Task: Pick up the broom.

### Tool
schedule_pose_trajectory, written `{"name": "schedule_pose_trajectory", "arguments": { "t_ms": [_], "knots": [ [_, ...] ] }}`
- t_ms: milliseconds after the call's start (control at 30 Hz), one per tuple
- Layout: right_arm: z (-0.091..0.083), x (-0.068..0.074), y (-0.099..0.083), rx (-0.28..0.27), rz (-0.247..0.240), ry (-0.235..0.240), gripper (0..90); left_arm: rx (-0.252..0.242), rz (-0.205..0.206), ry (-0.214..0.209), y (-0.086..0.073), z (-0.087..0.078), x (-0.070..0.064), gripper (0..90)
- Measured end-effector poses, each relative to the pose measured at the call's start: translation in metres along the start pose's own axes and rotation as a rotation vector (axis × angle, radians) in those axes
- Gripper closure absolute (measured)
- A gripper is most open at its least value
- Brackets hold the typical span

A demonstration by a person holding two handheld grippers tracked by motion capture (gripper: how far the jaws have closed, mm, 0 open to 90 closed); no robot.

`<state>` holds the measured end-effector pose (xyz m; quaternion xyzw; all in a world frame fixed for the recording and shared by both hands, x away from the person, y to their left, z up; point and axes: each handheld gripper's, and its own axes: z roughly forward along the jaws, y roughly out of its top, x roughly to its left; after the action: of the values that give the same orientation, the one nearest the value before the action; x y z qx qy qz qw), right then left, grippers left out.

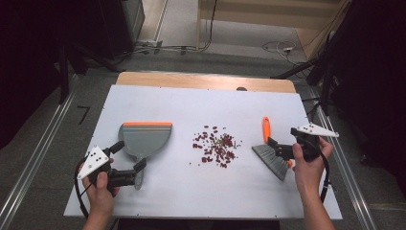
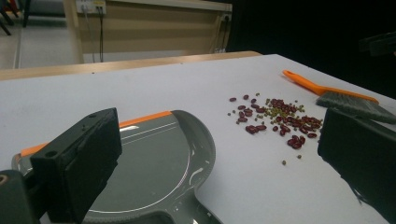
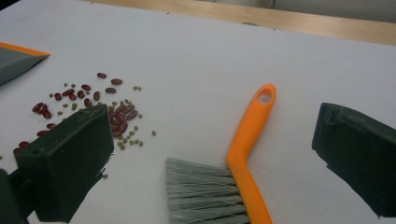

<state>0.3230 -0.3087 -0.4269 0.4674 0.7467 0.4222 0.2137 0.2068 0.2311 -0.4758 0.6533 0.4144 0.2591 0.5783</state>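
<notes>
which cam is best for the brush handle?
Right gripper view: the orange brush handle runs up between the open fingers, hang hole visible. High view shows it small; left gripper view shows it far off.

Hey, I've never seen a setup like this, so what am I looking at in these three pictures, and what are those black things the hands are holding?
A person stands at a white table holding a hand-operated gripper in each hand; there is no robot arm. The high view looks down from above. The other two pictures come from cameras mounted on the grippers, looking out between their black fingers. The left gripper is open, its fingers on either side of the handle of a grey dustpan with an orange edge. The right gripper is open over a small brush with an orange handle and grey bristles. Between the two lies a scatter of red and small green beans. Nothing is gripped yet.
</notes>
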Motion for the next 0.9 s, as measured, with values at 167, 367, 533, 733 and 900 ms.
{"name": "schedule_pose_trajectory", "arguments": {
  "t_ms": [167,367,533,733,900],
  "knots": [
    [0.016,-0.011,0.013,0.082,0.018,-0.008,0.0,0.004,-0.003,-0.001,-0.001,0.0,0.0,0.0],
    [0.039,-0.017,0.016,0.193,0.073,-0.042,19.2,0.006,-0.011,-0.002,-0.002,0.002,0.0,0.0],
    [0.059,-0.018,0.014,0.301,0.077,-0.077,38.0,0.014,-0.006,-0.003,-0.002,0.002,0.0,0.0],
    [0.073,-0.019,0.01,0.372,0.071,-0.123,49.3,0.016,-0.008,-0.001,-0.002,0.003,0.001,0.0],
    [0.082,-0.018,0.008,0.427,0.069,-0.135,54.8,0.015,-0.009,-0.002,-0.002,0.003,0.0,0.0]
  ]
}}
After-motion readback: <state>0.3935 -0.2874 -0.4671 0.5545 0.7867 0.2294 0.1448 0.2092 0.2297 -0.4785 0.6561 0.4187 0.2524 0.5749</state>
